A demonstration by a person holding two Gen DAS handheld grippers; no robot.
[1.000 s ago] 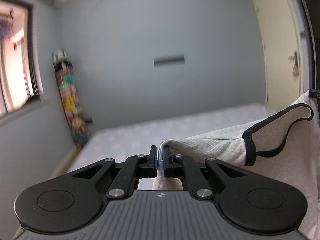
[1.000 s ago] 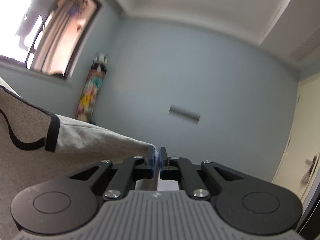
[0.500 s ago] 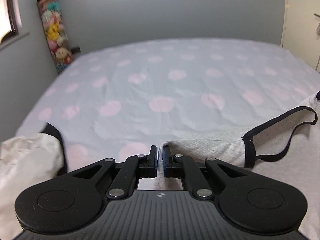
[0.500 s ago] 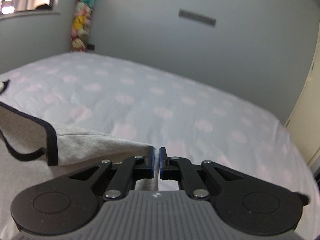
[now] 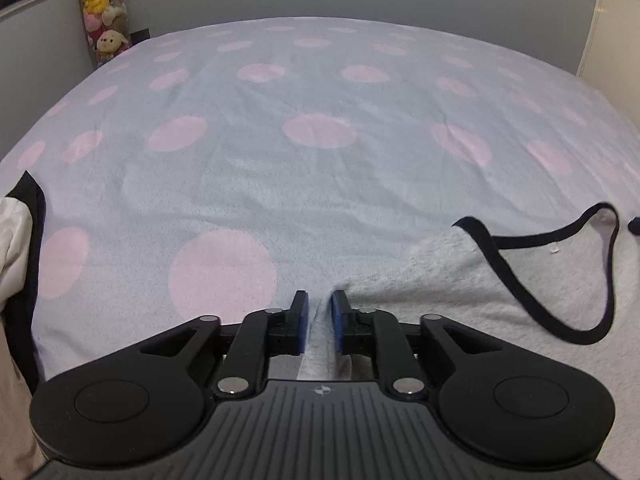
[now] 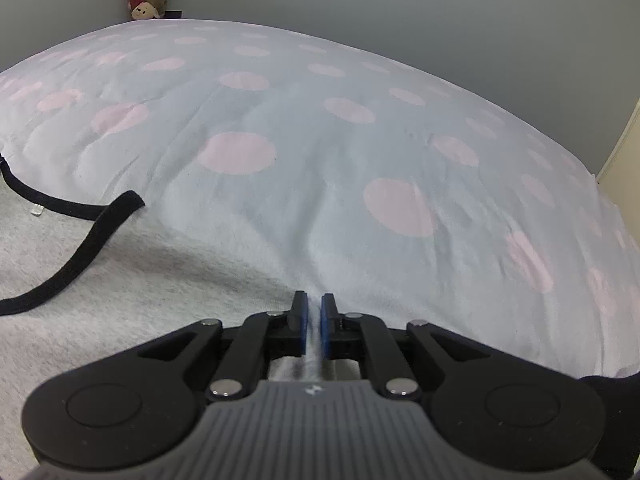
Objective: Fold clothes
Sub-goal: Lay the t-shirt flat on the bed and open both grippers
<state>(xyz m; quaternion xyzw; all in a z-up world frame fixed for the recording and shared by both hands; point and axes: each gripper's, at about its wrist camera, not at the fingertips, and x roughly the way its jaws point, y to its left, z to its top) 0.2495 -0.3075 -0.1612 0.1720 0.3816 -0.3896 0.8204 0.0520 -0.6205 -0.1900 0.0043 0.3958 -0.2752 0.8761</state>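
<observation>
Bedroom: polka-dot bed [image 5: 320, 184], plush toys [image 5: 105, 8]

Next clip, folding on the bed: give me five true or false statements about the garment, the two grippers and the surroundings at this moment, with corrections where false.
1. The grey garment has black trim. True.
2. The left gripper is clamped tight on the cloth. False: its jaws stand apart, the cloth loose between them.
3. The bedsheet is striped. False: pale blue with pink dots.
4. Plush toys stand at the far wall. True.
5. The right gripper hangs in the air above the bed. False: it is low, at the garment's edge on the bed.
</observation>
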